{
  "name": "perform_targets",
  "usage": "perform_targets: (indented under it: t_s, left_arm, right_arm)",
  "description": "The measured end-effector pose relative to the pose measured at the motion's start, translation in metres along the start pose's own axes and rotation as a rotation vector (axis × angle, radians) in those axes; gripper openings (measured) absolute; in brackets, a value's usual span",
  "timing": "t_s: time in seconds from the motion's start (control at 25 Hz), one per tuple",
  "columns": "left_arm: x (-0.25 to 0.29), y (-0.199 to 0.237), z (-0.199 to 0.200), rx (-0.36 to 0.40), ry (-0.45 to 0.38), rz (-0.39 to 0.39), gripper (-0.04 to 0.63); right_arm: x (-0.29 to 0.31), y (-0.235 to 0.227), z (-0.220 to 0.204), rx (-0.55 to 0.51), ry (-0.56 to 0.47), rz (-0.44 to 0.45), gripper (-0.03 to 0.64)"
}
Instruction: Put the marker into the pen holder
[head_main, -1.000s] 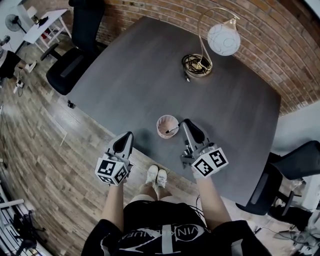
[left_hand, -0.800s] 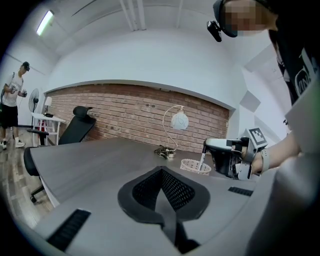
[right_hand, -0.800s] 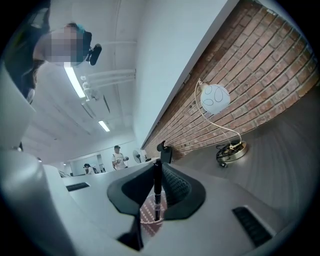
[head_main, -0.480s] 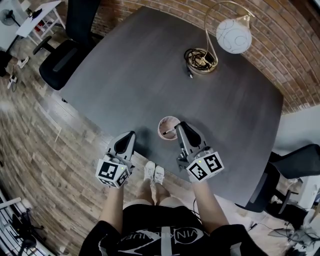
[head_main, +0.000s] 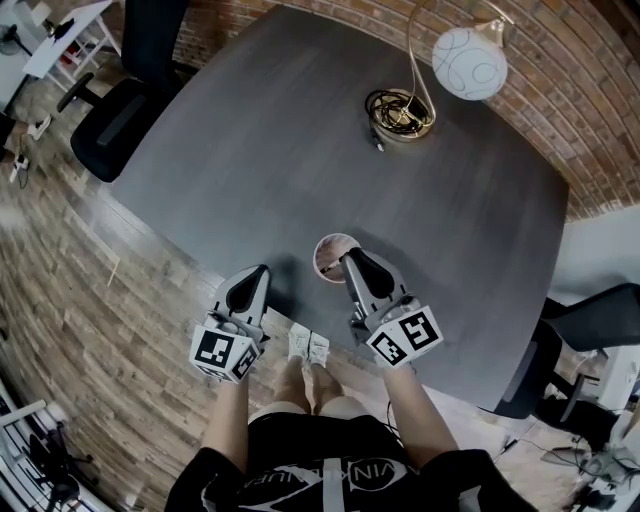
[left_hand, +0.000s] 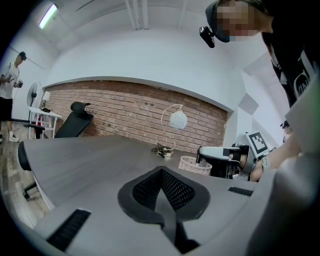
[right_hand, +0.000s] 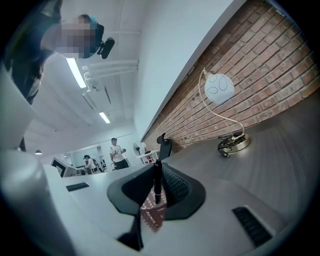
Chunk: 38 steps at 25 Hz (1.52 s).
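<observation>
Left gripper (head_main: 258, 272) sat parked at the near edge of the surface (head_main: 300, 150), jaws clenched on nothing, probably just keeping out of the way. Right gripper (right_hand: 159, 175) had its jaws clamped on the marker (right_hand: 157, 186). It was held upright, lower end seemingly at the pinkish mesh pen holder (head_main: 332, 248) rim, lined up for a drop. Lamp (head_main: 468, 62) stood well beyond.

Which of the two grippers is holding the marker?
The right gripper: its fingers pinch the thin black marker near the pink mesh pen holder. The left gripper is shut, with nothing held.
</observation>
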<state>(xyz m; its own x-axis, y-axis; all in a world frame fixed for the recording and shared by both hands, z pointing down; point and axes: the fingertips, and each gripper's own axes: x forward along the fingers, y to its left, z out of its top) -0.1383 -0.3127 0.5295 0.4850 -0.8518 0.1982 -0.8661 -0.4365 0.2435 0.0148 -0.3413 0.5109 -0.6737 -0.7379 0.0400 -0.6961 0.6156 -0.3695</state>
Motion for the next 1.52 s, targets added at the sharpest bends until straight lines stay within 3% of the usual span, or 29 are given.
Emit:
perform_targets:
  t_s: [0.48, 1.24, 1.52]
  left_arm:
    - [-0.002, 0.002, 0.0, -0.04, -0.008, 0.004, 0.014]
    - [0.001, 0.0, 0.001, -0.046, -0.007, -0.04, 0.014]
    - [-0.001, -0.003, 0.01, -0.032, -0.018, -0.046, 0.014]
  right_arm:
    - [0.003, 0.004, -0.006, -0.121, 0.065, 0.013, 0.06]
    - [-0.005, -0.015, 0.001, -0.051, 0.052, -0.061, 0.176]
    - [-0.014, -0.019, 0.016, -0.068, 0.034, -0.076, 0.184]
